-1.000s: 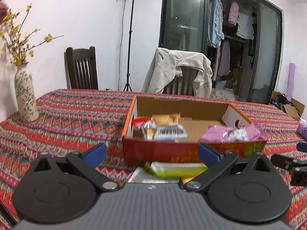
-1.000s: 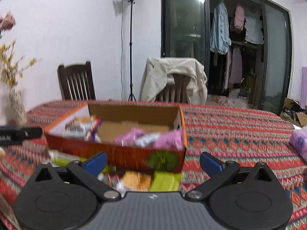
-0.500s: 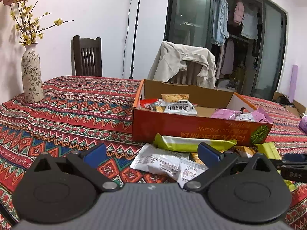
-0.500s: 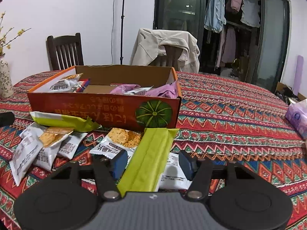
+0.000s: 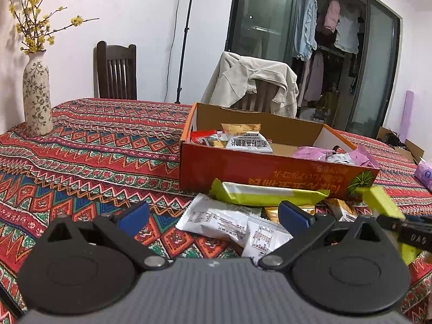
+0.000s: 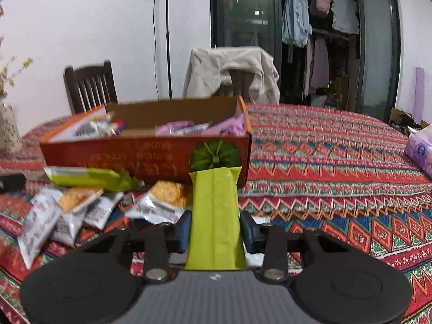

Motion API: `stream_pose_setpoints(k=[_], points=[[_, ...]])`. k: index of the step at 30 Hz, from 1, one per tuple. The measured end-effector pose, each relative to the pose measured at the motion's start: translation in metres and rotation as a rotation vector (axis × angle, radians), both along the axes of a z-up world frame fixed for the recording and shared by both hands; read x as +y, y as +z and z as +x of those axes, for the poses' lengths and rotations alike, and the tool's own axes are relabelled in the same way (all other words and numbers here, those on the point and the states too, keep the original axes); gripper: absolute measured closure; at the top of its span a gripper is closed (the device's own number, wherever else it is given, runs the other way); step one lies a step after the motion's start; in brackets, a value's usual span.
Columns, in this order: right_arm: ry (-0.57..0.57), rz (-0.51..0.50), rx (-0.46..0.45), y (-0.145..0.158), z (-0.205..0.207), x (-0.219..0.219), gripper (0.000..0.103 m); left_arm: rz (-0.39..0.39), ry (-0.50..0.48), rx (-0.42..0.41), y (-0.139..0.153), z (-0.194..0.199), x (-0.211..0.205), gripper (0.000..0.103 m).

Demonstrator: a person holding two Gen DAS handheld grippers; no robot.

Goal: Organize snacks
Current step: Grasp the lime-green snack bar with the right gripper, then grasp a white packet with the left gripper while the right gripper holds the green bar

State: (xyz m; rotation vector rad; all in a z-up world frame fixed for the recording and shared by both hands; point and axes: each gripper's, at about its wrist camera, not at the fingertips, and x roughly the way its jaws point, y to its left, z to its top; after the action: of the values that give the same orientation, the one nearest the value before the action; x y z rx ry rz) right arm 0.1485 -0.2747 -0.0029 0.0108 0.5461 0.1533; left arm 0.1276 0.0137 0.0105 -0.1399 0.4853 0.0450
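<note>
**A:** Patterned red tablecloth [image 6: 324, 167] fills the lower half of both views. What's nearest?

**B:** Low centre of the right wrist view, the right gripper [image 6: 216, 229] has its jaws closing on a lime-green snack bar [image 6: 214, 210]. A second ago they stood wide with nothing between; now the blue pads sit against the wrapper's sides. Probably gripping, though blur makes contact hard to confirm.

**A:** And the left gripper [image 5: 213, 214]?

**B:** Spread wide and empty, hovering over white sachets [image 5: 224, 221], as before.

**A:** Farther back?

**B:** More loose packets [image 6: 67, 210] at lower left, another green bar [image 6: 86, 176] against the orange box [image 6: 145, 159]. Inside, pink packets [image 6: 189, 128] to the right, white ones [image 5: 248, 143] to the left.

**A:** Meaning?

**B:** One pick looks nearly secured; carrying it into the box should follow, with much else left to sort.
</note>
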Motion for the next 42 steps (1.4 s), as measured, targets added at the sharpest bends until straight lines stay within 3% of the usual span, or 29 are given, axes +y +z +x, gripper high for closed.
stream_pose_setpoints(k=[5, 12, 22, 25, 30, 35, 42], points=[[0.01, 0.029, -0.058, 0.005, -0.01, -0.003, 0.066, 0.017, -0.036, 0.021, 0.003, 0.0, -0.007, 0.0], [0.02, 0.045, -0.064, 0.005, -0.012, -0.005, 0.066, 0.086, -0.122, 0.128, -0.004, 0.001, -0.031, 0.0], [0.033, 0.062, -0.08, 0.007, -0.018, -0.008, 0.066, 0.118, -0.098, 0.203, -0.021, 0.01, -0.046, 0.001], [0.035, 0.065, -0.083, 0.007, -0.019, -0.008, 0.066, 0.118, -0.101, 0.208, -0.023, 0.011, -0.047, 0.013], [0.035, 0.062, -0.086, 0.008, -0.02, -0.008, 0.065, 0.098, -0.13, 0.216, -0.027, 0.014, -0.047, 0.044], [0.031, 0.054, -0.08, 0.007, -0.018, -0.007, 0.065, 0.09, -0.161, 0.198, -0.026, 0.01, -0.048, 0.053], [0.04, 0.051, -0.086, 0.007, -0.018, -0.005, 0.065, 0.083, -0.145, 0.172, -0.02, 0.004, -0.046, 0.054]])
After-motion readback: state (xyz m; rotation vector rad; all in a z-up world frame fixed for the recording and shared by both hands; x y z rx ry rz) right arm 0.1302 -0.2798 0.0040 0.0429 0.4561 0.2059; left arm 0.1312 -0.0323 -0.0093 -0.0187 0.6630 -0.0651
